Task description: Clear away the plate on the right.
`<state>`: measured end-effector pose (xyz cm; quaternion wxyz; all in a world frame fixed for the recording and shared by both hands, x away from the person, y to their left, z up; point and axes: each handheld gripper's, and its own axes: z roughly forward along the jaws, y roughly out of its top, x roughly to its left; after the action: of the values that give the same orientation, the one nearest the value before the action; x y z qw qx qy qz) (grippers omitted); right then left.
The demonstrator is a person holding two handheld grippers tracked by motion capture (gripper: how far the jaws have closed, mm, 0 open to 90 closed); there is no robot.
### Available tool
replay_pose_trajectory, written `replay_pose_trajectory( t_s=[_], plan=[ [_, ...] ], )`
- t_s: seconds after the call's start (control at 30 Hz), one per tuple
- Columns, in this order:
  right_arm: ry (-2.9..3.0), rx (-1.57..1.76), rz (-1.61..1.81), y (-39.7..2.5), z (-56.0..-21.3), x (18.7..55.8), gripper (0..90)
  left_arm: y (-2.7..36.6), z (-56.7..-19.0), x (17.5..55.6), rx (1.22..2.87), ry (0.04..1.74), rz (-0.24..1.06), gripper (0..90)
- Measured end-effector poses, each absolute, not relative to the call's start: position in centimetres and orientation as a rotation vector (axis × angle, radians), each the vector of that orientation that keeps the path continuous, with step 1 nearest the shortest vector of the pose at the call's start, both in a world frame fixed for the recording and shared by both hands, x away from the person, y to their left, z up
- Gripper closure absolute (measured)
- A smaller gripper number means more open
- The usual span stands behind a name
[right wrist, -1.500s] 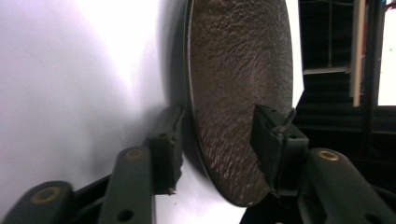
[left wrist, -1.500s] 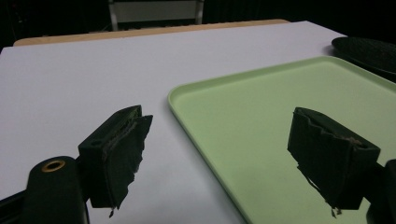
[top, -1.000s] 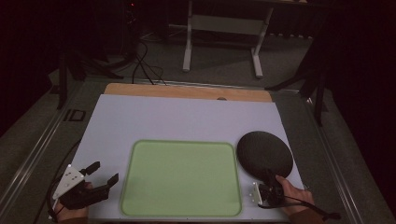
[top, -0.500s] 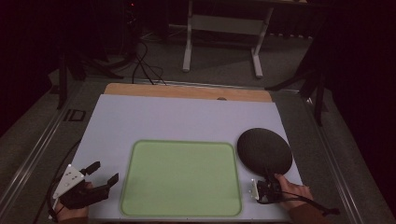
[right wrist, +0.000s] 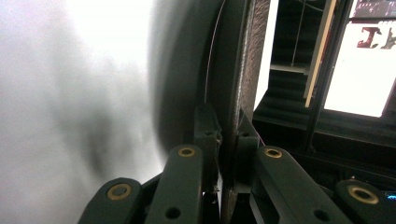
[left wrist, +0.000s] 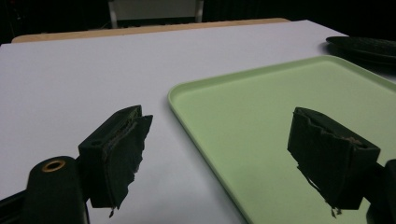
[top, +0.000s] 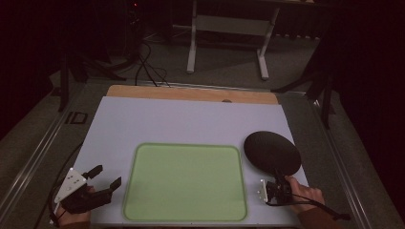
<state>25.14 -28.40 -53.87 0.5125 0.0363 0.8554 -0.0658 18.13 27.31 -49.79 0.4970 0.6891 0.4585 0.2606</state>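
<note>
My right gripper (top: 278,179) has lifted the plate (top: 272,151) slightly; pinching just 1 rim edge, it may slip; left gripper (top: 106,177) spread

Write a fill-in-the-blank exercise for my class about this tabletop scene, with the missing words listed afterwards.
1. The right hand-held gripper is shut on the rim of the round ____ plate.
2. The jaws of the left hand-held gripper stand ____, holding nothing.
3. The flat rectangular tray between the two grippers is light ____.
4. The plate lies to the ____ of the tray in the high view.

Missing words: black; open; green; right
</note>
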Motion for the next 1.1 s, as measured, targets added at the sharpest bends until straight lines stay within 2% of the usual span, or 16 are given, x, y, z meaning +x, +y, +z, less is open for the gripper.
replay_pose_trajectory(
  t_s=[1.1],
  plan=[
    [1.923, 0.041, -0.060, -25.7, -49.4, 24.0, 80.6, 27.5, -49.8, 18.1, 1.662, 1.117, 0.632, 18.9]
  ],
)
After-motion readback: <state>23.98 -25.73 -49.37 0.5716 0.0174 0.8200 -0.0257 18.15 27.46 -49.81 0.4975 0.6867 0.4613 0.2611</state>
